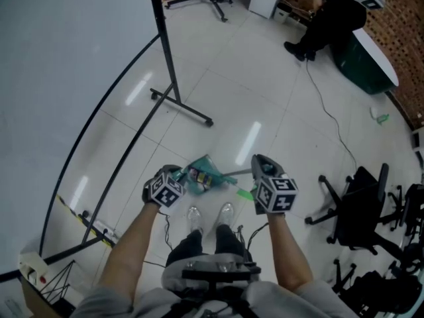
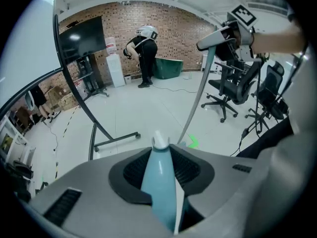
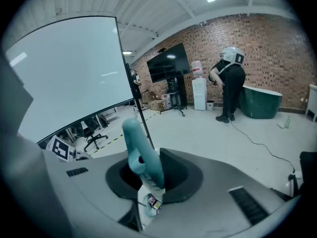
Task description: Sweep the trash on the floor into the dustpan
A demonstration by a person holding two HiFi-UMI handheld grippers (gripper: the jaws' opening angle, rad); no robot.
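Observation:
The teal dustpan (image 1: 204,171) hangs above the white floor just ahead of my feet, with bits of trash (image 1: 199,176) lying in it. My left gripper (image 1: 173,175) is shut on the dustpan's teal handle (image 2: 159,177), whose notched tip sticks out past the jaws. My right gripper (image 1: 260,163) is shut on the teal top end of the broom handle (image 3: 140,155). In the left gripper view the broom's long shaft (image 2: 198,95) slants up to the right gripper (image 2: 225,36). Under the right jaws, the dustpan with its trash (image 3: 150,202) shows through the gap.
A large white screen on a black wheeled frame (image 1: 177,102) stands to the left. Black office chairs (image 1: 358,207) crowd the right side. A person (image 1: 326,18) bends by a green tub (image 1: 363,61) at the back, and a cable (image 1: 328,114) runs across the floor. Green tape (image 1: 244,193) marks the floor.

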